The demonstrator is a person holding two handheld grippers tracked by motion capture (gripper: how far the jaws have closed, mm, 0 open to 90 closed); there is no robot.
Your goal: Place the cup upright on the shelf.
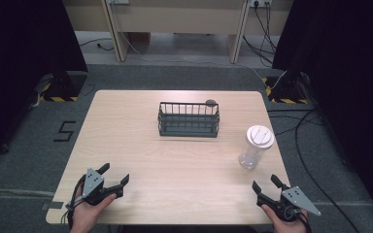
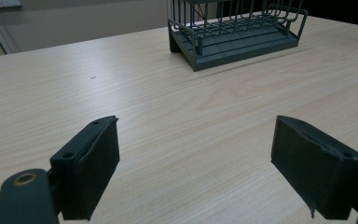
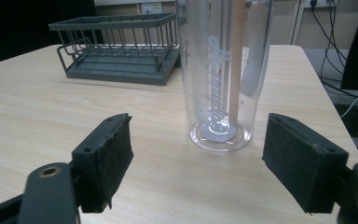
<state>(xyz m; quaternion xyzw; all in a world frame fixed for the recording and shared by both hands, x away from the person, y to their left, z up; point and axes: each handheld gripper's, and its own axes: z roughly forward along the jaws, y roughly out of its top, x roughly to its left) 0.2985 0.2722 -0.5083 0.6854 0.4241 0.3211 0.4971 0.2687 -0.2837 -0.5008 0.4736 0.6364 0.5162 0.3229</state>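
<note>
1. The dark wire rack stands upright toward the far middle of the pale wooden table, and I place everything else from it.
2. A clear plastic tumbler with a white lid stands upright to the right of the rack and nearer the person, well apart from it and close to the table's right edge.
3. The right gripper rests at the near right corner, far on the person's side of the rack and just short of the tumbler. Its jaws are spread wide with nothing between them; in the right gripper view the tumbler stands just beyond the gap, untouched.
4. The left gripper sits at the near left corner, well apart from the rack and diagonally across from it. Its jaws also stand wide apart and grip nothing; bare tabletop shows between them, with the rack far ahead.
5. A small dark round thing sits at the rack's far right corner; I cannot tell what it is.
</note>
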